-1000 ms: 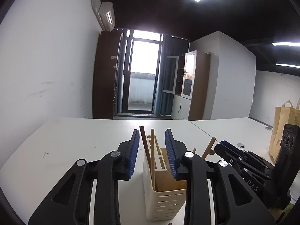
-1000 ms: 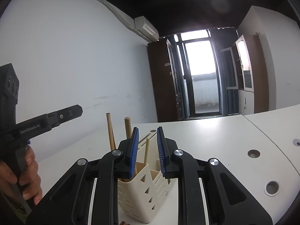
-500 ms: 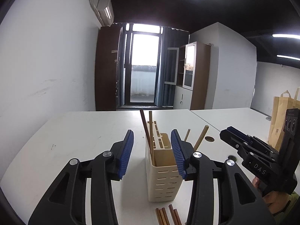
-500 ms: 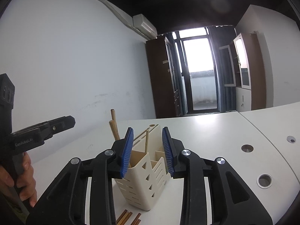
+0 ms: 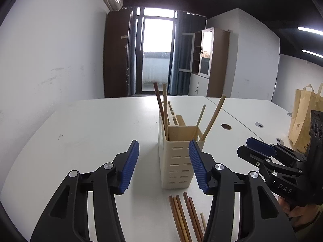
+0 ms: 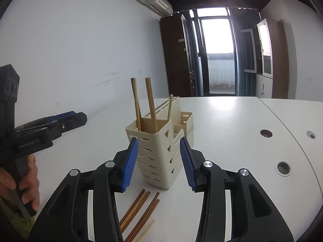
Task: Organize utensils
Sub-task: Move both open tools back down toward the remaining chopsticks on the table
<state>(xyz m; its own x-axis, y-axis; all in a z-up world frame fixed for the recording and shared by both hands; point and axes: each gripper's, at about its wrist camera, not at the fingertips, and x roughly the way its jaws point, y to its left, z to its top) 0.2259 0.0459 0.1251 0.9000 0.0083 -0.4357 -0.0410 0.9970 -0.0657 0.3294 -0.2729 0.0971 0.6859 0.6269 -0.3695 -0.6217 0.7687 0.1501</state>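
The left gripper (image 5: 164, 162) is empty, its jaws opening; the blue pads (image 5: 129, 166) stand apart with only table (image 5: 90, 125) between them. The right gripper (image 6: 159, 161) is likewise empty and opening. Both point down toward the same spot, which suggests each is being readied for a fresh pick.

Just ahead of both stands the cream holder (image 5: 175, 161), upright, its slotted walls apart from either pad. Four chopsticks (image 5: 164, 109) already lean in its compartments, tips up, resting against the rims.

The loose chopsticks (image 5: 182, 215) lie flat on the table in front of the holder's base, roughly parallel, some touching. They lie close beneath the grippers, so a low reach will be needed.

A paper bag (image 5: 302, 119) stands well apart at the table's far edge.
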